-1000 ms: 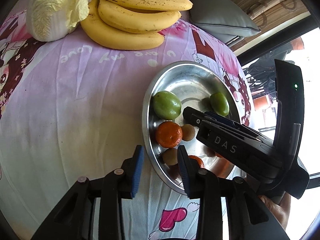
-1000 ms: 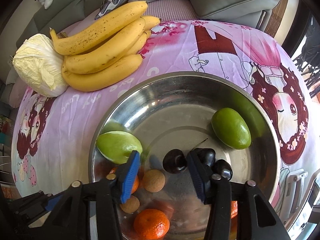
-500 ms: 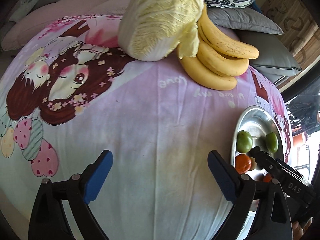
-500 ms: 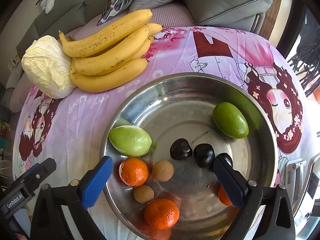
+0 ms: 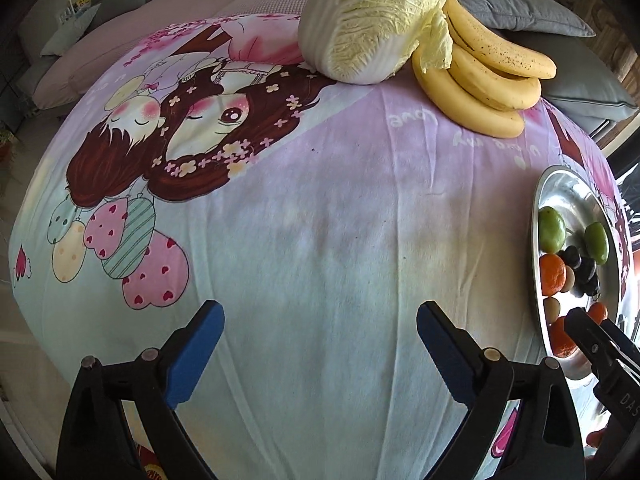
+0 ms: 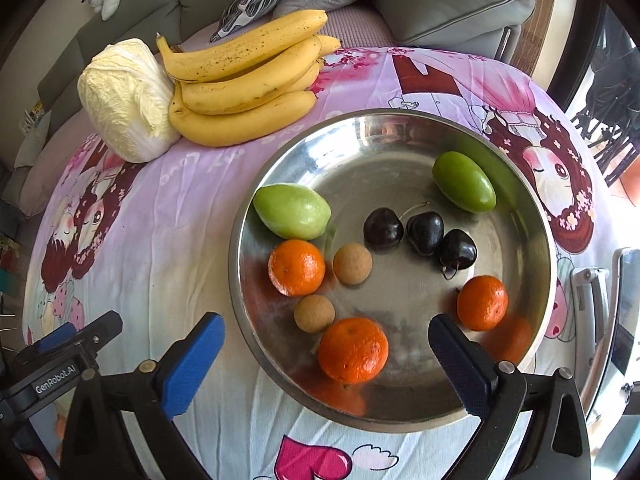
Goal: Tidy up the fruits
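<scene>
The left gripper is hovering with its 2 blue-padded fingers spread wide and empty; the right gripper is likewise gaping, gripping nothing.

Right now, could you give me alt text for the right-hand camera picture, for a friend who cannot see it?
A round steel bowl on a pink cartoon-print cloth holds two green fruits, three dark cherries, three small oranges and two little tan fruits. The open right gripper hovers empty at its near rim. Behind the bowl lie a bunch of bananas and a pale cabbage.
</scene>
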Tool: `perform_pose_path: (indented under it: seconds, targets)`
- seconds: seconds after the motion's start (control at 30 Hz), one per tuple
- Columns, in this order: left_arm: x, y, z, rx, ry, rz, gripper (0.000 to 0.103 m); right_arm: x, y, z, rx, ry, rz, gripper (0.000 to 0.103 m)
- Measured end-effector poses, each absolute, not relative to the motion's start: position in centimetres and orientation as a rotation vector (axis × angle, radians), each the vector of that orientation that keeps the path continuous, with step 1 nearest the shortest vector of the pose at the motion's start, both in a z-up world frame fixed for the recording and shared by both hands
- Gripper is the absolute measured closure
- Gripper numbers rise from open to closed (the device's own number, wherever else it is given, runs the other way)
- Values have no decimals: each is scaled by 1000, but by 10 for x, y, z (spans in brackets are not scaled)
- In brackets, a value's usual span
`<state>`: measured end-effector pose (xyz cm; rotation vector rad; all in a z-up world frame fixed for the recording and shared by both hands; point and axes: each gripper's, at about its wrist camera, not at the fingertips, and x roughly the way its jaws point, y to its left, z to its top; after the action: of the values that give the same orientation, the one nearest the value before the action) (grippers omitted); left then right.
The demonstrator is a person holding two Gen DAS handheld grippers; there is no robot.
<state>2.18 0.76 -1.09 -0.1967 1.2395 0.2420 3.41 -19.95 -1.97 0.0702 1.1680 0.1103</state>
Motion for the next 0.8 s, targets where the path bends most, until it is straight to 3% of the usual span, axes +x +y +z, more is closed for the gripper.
perform_pose_path:
  seconds: [0.8]
  targets:
    - [7, -2, -16, -98, 1257, 238, 6, 25, -208, -22, 89, 1162, 78, 0]
